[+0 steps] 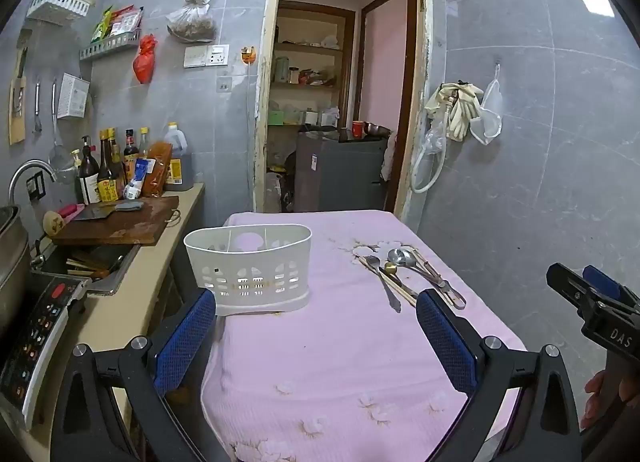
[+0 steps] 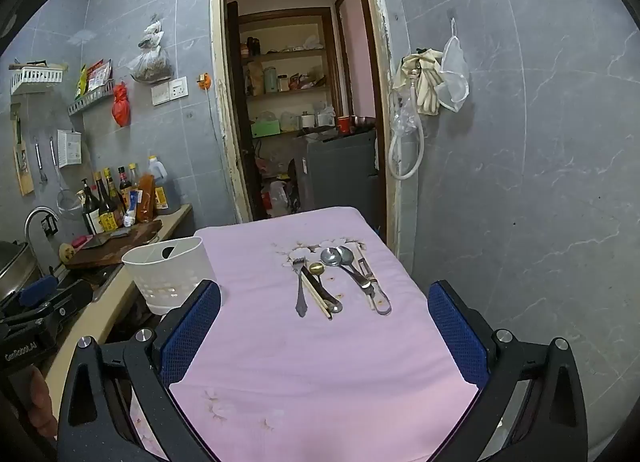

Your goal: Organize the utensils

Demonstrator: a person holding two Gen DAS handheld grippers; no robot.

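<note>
On the pink-covered table, seen from the left wrist camera:
Left gripper: jaws spread wide, nothing between the blue pads, hovering over the near part of the tablecloth.
Caddy: white slotted plastic holder with dividers, standing upright at the table's left edge, just beyond the left blue pad; its compartments look empty.
Utensils: a loose cluster lying flat on the far right of the cloth, well apart from the caddy; fork on the left of the group, big spoon beside it.
Right gripper: seen at the right edge, off the table's right side.
Counter: to the left, carrying a wooden cutting board and a row of sauce bottles.

Across the same table, seen from the right wrist camera:
Right gripper: jaws fully parted, empty, pointing at the cluster ahead.
Utensils: fork, chopsticks and a small gold-bowled spoon on the left; two big spoons and a clear-handled peeler on the right, all untouched.
Caddy: left of the cluster, at the table's left edge.
Left gripper: visible at the left edge, over the counter side; its jaws' spread cannot be told in this view.
</note>
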